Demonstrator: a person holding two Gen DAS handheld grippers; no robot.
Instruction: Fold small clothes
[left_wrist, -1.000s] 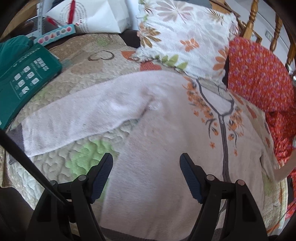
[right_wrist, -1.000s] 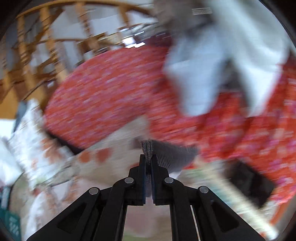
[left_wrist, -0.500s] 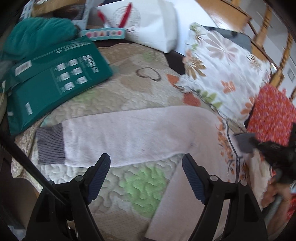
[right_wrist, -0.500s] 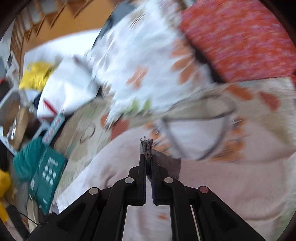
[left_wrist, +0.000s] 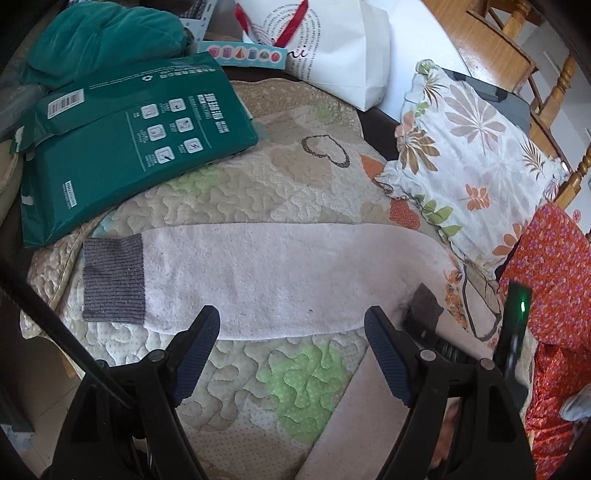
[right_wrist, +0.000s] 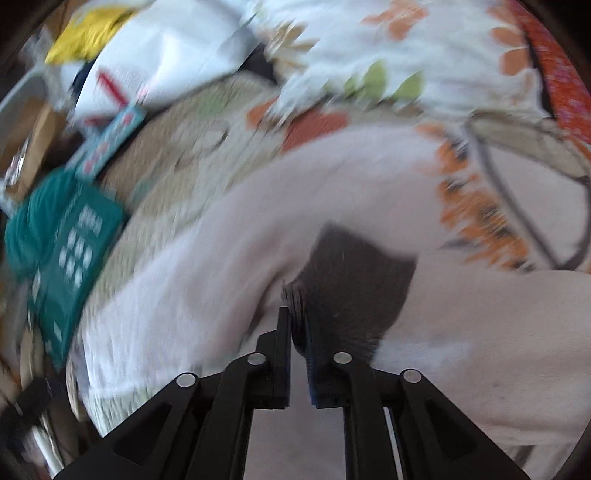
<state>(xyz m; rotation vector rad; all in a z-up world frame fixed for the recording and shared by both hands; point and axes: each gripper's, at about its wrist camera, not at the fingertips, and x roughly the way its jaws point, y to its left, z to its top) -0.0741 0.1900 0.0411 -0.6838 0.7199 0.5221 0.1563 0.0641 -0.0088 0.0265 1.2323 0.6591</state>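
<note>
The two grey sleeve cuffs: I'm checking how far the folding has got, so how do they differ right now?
The left cuff lies flat on the quilt with its sleeve stretched straight out; the right cuff has been brought across onto the sweater's body. The left cuff is untouched, the open left gripper hovering beside that sleeve; the right cuff sits between the right gripper's jaws, which have just been opening. Both are grey ribbed knit.
</note>
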